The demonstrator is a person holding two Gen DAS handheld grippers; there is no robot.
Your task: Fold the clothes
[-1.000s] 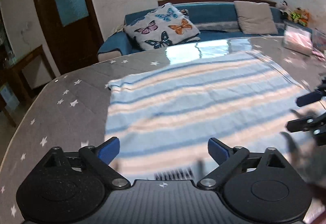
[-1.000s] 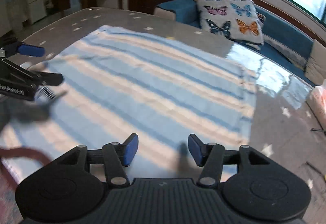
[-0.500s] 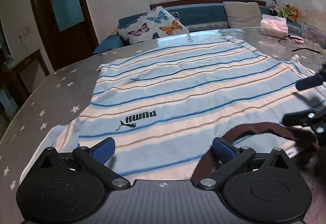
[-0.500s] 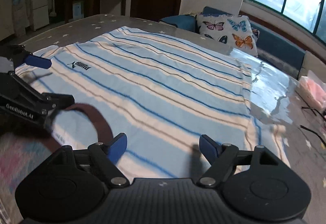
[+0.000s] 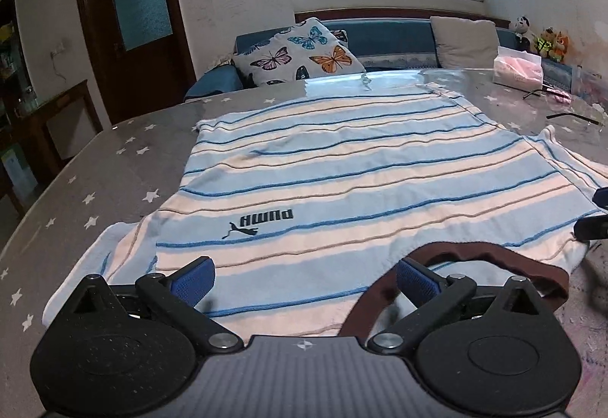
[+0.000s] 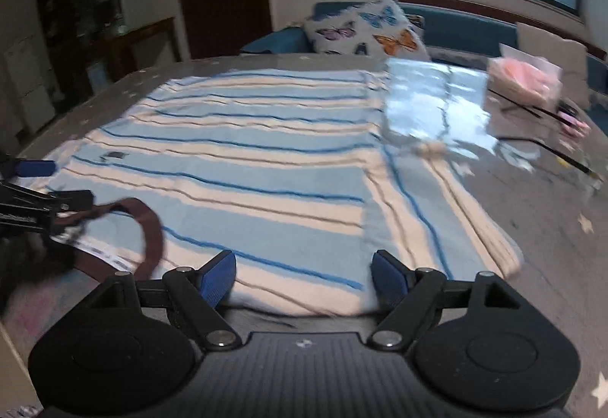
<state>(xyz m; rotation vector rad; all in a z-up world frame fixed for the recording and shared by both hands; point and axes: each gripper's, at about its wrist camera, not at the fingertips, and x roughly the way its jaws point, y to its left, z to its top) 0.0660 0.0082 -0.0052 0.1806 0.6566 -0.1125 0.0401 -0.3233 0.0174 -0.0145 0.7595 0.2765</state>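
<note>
Lying flat on the star-print table (image 5: 95, 167), the striped shirt (image 5: 342, 182) shows its brown collar (image 5: 475, 254) nearest the left gripper (image 5: 304, 277), jaws spread, nothing between. Right view: right gripper (image 6: 304, 275) released over the shirt's near hem, bare tabletop rightward.

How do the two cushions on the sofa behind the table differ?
The butterfly cushion is white with coloured butterflies; the plain cushion is an unpatterned beige. The butterfly cushion sits toward the sofa's left end in the left wrist view, turned on its corner like a diamond; the plain cushion sits further right, squarer on. Both lean against the blue sofa's backrest.
</note>
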